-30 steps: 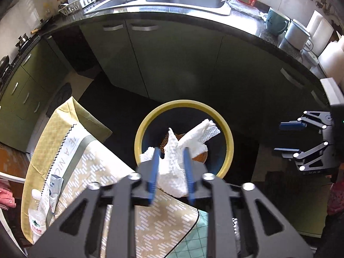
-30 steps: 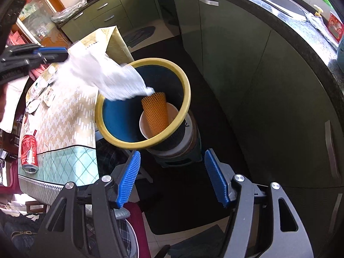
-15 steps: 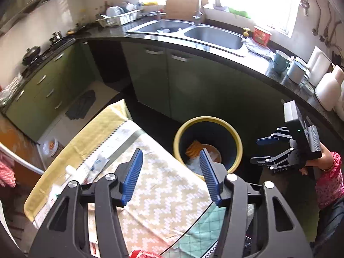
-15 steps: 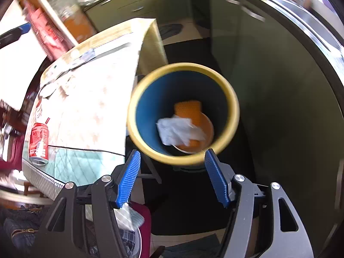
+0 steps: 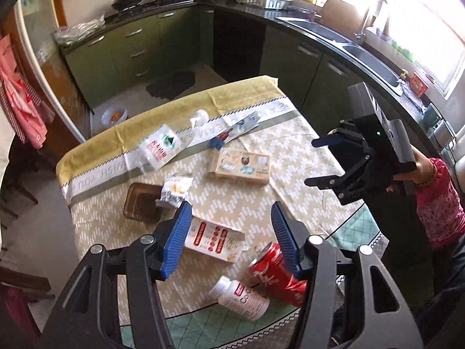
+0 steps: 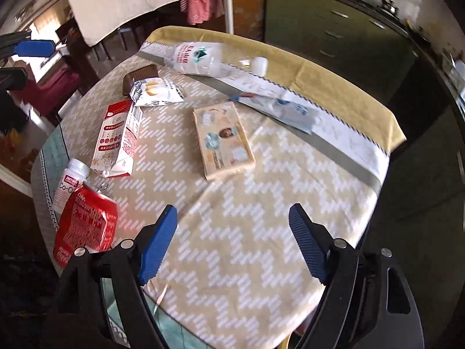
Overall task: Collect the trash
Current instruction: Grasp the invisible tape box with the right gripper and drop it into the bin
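Note:
Trash lies on the patterned tablecloth (image 5: 290,157): a red soda can (image 5: 276,270) (image 6: 84,226), a white pill bottle (image 5: 241,296) (image 6: 69,183), a red-and-white carton (image 5: 215,240) (image 6: 119,139), a beige box (image 5: 241,167) (image 6: 223,139), a snack wrapper (image 5: 175,190) (image 6: 154,91), a brown tray (image 5: 141,206) and a clear water bottle (image 5: 168,145) (image 6: 209,58). My left gripper (image 5: 232,235) is open and empty above the carton. My right gripper (image 6: 232,241) is open and empty over the cloth; it also shows in the left wrist view (image 5: 328,160).
Green kitchen cabinets (image 5: 125,55) and a black counter with a sink (image 5: 343,37) run behind the table. A flat blue-and-white wrapper (image 5: 235,129) lies near the table's far edge. Red checked cloth (image 5: 20,99) hangs at the left.
Both grippers swung away from the yellow-rimmed bin, where the white tissue dropped in, and now face the table of trash. Both stay open.

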The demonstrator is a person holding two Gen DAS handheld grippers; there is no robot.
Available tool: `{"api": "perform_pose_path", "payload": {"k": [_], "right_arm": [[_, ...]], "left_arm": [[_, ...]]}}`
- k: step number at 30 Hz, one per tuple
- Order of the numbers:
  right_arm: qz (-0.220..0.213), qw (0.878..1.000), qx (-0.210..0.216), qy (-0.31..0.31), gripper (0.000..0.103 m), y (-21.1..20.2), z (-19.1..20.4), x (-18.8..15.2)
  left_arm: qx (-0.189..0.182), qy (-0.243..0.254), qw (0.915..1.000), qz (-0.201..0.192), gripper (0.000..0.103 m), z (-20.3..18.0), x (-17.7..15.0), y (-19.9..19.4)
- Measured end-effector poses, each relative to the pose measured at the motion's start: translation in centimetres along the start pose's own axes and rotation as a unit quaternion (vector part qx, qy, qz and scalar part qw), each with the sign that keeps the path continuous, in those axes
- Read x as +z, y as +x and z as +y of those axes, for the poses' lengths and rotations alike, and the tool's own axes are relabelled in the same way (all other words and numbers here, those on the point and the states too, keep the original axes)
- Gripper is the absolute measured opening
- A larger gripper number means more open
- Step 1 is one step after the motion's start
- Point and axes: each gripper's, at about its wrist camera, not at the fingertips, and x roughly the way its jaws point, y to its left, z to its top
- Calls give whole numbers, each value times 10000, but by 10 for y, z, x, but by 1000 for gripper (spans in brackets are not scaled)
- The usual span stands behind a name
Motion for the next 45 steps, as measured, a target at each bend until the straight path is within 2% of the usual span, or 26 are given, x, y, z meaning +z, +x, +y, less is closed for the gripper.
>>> {"api": "perform_pose_path", "payload": {"k": [3, 8, 22, 24, 28, 33, 37, 42, 45], "right_arm": [[230, 9991, -80, -349, 79, 34, 7, 27], [515, 9972, 153, -511, 79, 70, 6, 50], [990, 9926, 97, -703, 78, 110, 11, 65], [993, 9928, 173, -649, 75, 111, 11, 64], [979, 9938, 208, -489, 57, 108, 11, 66], [968, 9945, 210, -338, 57, 99, 12, 58], [761, 9965, 261, -235, 57, 85, 16, 43], [384, 9985, 395, 29, 57, 47, 14, 17], [253, 9989, 210, 332, 57, 21, 2, -8]], "left_arm": [[37, -233, 9997, 104, 55, 22, -16, 4], [10, -440, 9989, 176, 55, 46, -29, 9], [-126, -390, 9989, 249, 55, 55, -34, 19], [-125, -391, 9988, 253, 55, 55, -34, 19], [-101, -380, 9988, 276, 55, 55, -35, 20], [-75, -353, 9989, 290, 55, 53, -37, 19], [-51, -303, 9991, 297, 55, 49, -36, 19], [-78, -192, 9994, 277, 55, 38, -33, 18], [-137, -79, 9995, 262, 55, 29, -30, 19]]}}
